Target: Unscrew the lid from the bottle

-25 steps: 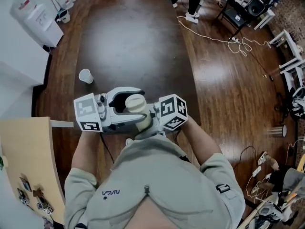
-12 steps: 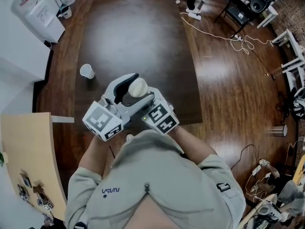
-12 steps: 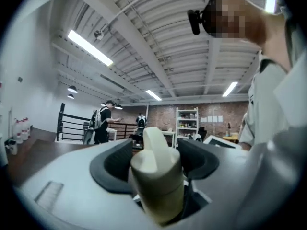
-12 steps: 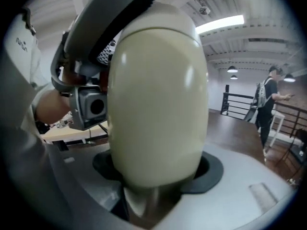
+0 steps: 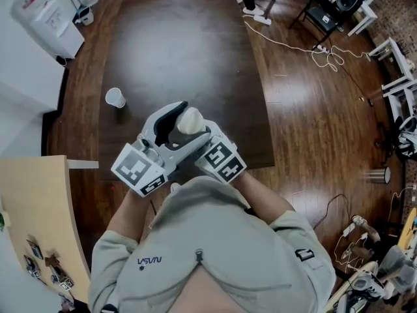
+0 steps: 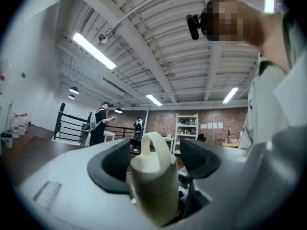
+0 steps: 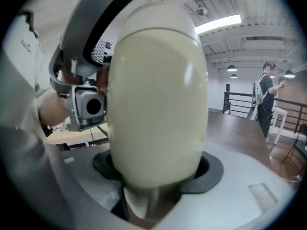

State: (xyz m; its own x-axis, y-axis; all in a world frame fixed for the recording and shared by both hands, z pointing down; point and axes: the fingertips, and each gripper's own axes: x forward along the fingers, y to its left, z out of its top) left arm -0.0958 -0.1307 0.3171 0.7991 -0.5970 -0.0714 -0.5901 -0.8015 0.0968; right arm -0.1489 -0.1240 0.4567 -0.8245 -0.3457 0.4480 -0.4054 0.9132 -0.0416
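A cream bottle (image 5: 190, 120) is held in the air close to the person's chest, over the near edge of the dark table (image 5: 189, 51). My right gripper (image 5: 207, 150) is shut on the bottle's body (image 7: 158, 95), which fills the right gripper view between the black pads (image 7: 213, 169). My left gripper (image 5: 183, 126) reaches round the other end. In the left gripper view the cream lid (image 6: 152, 169) with its loop handle stands between the left gripper (image 6: 157, 152) jaws. These jaws are opening, and a gap shows on each side of the lid.
A paper cup (image 5: 115, 97) stands on the table's left part. A white water dispenser (image 5: 39, 15) is at the far left, a pale wooden panel (image 5: 39, 220) at the near left. Cables (image 5: 306, 51) lie on the floor to the right. People (image 6: 100, 123) stand far off.
Both grippers have swung round with the bottle: the left marker cube dropped to the lower left and the bottle now points away from the chest. In the last half second little moved.
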